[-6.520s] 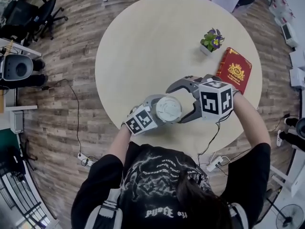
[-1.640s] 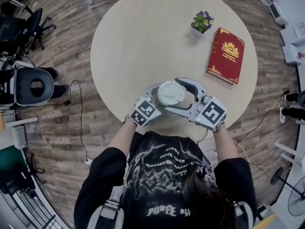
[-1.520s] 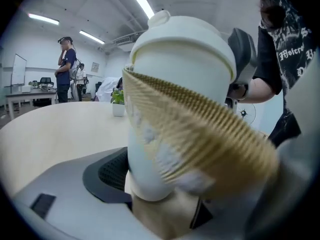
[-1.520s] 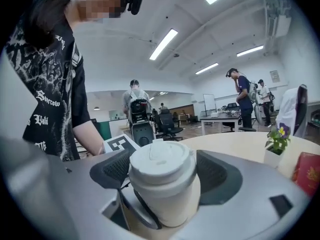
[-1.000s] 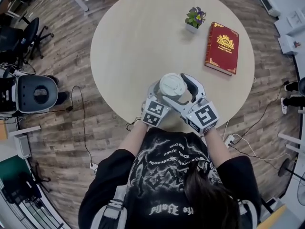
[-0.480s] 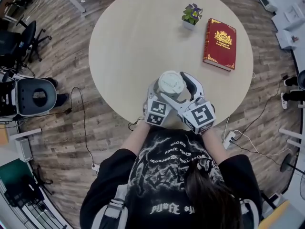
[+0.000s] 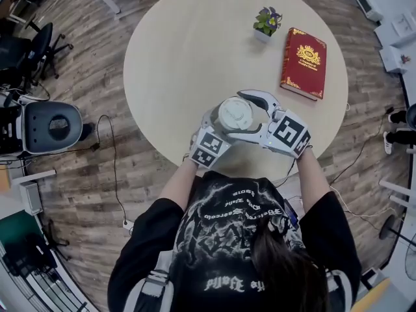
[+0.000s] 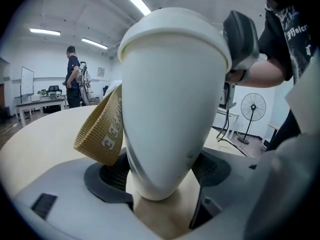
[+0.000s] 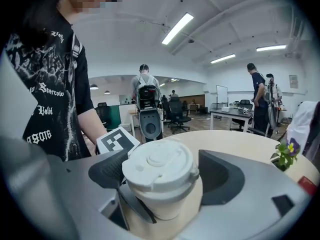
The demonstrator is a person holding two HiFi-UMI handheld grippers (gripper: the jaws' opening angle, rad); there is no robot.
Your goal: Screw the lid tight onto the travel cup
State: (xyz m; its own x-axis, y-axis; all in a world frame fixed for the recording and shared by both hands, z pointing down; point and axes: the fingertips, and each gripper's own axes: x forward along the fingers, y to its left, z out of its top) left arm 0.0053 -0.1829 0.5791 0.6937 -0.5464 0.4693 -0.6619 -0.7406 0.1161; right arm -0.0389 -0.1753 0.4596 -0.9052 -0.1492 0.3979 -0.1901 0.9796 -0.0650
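Observation:
A white travel cup (image 8: pixel 165 109) stands near the front edge of the round table (image 7: pixel 195 57). Its white lid (image 7: pixel 234 114) sits on top. My left gripper (image 7: pixel 224 125) is shut on the cup's body low down, with both pads (image 8: pixel 102 176) pressed to it. A tan strap (image 8: pixel 102 129) hangs at the cup's left side. My right gripper (image 7: pixel 235 115) reaches in from the right at lid height. The lid (image 9: pixel 159 165) sits between its pads (image 9: pixel 220 176), and a thin gap shows at the right pad.
A red book (image 7: pixel 303 62) and a small potted plant (image 7: pixel 267 23) lie at the table's far right. A grey chair (image 7: pixel 49 125) stands on the wood floor to the left. People (image 9: pixel 144 96) stand at desks in the room behind.
The right gripper swung clockwise round the lid up to half a second ago. It has now swung back to the right. The left gripper kept its hold on the cup.

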